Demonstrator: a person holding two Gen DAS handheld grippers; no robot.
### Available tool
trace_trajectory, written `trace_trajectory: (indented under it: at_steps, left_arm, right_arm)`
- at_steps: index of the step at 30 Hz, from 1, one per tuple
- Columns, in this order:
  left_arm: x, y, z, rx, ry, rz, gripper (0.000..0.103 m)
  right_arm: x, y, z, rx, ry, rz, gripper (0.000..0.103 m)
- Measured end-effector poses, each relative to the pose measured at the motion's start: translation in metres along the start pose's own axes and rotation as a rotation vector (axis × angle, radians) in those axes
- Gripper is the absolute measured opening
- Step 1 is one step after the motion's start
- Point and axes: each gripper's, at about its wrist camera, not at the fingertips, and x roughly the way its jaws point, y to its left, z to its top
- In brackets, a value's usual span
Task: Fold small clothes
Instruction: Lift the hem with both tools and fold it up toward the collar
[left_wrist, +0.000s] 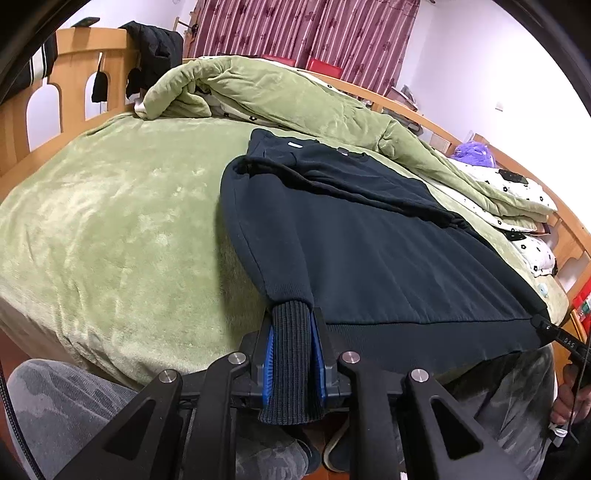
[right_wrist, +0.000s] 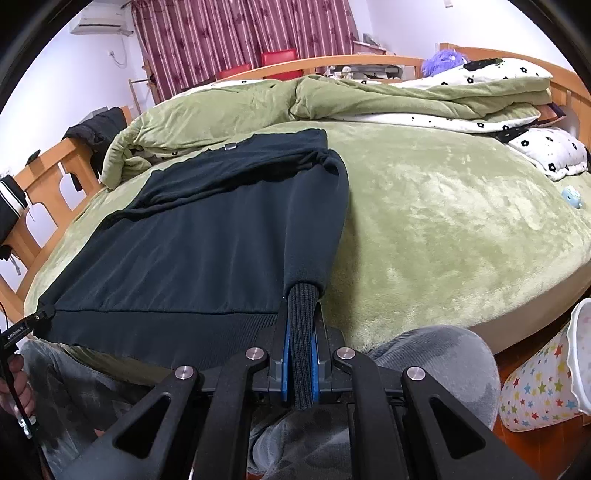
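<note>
A dark navy sweatshirt (left_wrist: 369, 236) lies flat on the green bed (left_wrist: 110, 206), its hem at the near edge; it also shows in the right wrist view (right_wrist: 192, 243). My left gripper (left_wrist: 291, 325) is shut on the ribbed cuff (left_wrist: 290, 354) of the left sleeve, which runs down the garment's left side. My right gripper (right_wrist: 301, 328) is shut on the ribbed cuff (right_wrist: 302, 332) of the right sleeve. The right gripper's tip shows at the hem corner in the left wrist view (left_wrist: 554, 332), the left one's in the right wrist view (right_wrist: 26, 325).
A rumpled green quilt (left_wrist: 277, 99) with a white flowered lining lies behind the sweatshirt. The wooden bed frame (left_wrist: 74, 74) has dark clothes hung on it. The person's grey-trousered knees (right_wrist: 436, 362) are below. A star-patterned bin (right_wrist: 546, 384) stands at right.
</note>
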Motion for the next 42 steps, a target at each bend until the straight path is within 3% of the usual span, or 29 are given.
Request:
trace_trajectory:
  at_steps: [10, 21, 33, 42]
  left_arm:
    - [-0.016, -0.02, 0.044, 0.044, -0.08, 0.058, 0.018]
    - [0.001, -0.037, 0.132, 0.08, -0.172, 0.128, 0.018]
    - [0.08, -0.035, 0.211, 0.025, -0.146, 0.163, 0.018]
    - [0.149, -0.03, 0.255, 0.018, -0.099, 0.16, 0.018]
  right_arm:
    - [-0.02, 0.009, 0.039, 0.014, -0.057, 0.019, 0.008]
    - [-0.013, 0.022, 0.133, 0.059, -0.153, 0.032, 0.008]
    - [0.072, 0.035, 0.226, 0.088, -0.149, 0.009, 0.008]
    - [0.148, 0.035, 0.279, 0.122, -0.086, 0.001, 0.008]
